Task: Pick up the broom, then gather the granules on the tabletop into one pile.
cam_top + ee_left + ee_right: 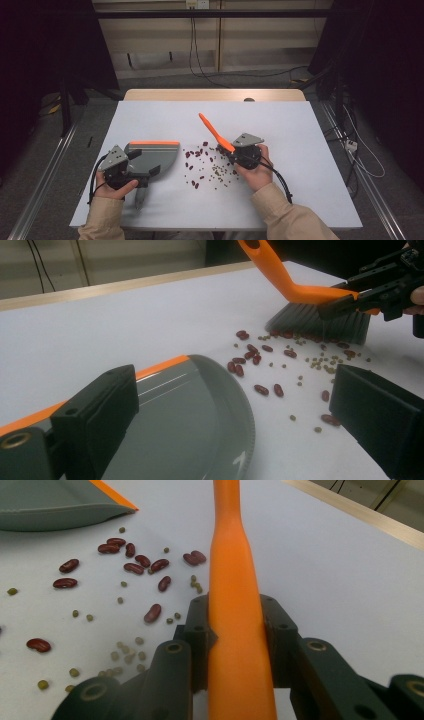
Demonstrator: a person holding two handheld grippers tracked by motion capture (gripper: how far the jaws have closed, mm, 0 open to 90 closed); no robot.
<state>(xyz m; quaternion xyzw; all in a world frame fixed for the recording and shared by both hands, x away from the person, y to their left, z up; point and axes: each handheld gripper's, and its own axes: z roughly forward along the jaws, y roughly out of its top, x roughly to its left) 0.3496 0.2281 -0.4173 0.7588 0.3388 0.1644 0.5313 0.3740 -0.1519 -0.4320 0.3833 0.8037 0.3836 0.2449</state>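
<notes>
Orange plastic forms the handle of the brush [214, 132], which is clamped between the fingers of the right gripper [231, 150]; in the right gripper view the handle [235, 620] is pinched from both sides and rises up and away from the camera. Grey bristles [320, 322] are pressed onto the white counter [280, 135] at the far edge of the spill, as seen from the left gripper view. Red beans [196, 165] and small green ones [220, 170] are scattered on the counter between the brush and the dustpan [152, 155]. Grey with an orange lip, the dustpan is laid flat to the left of the beans, its curved rim just beside the nearest ones. It is held at its rear by the left gripper [131, 167]; whether those fingers are clenched on it cannot be told.
</notes>
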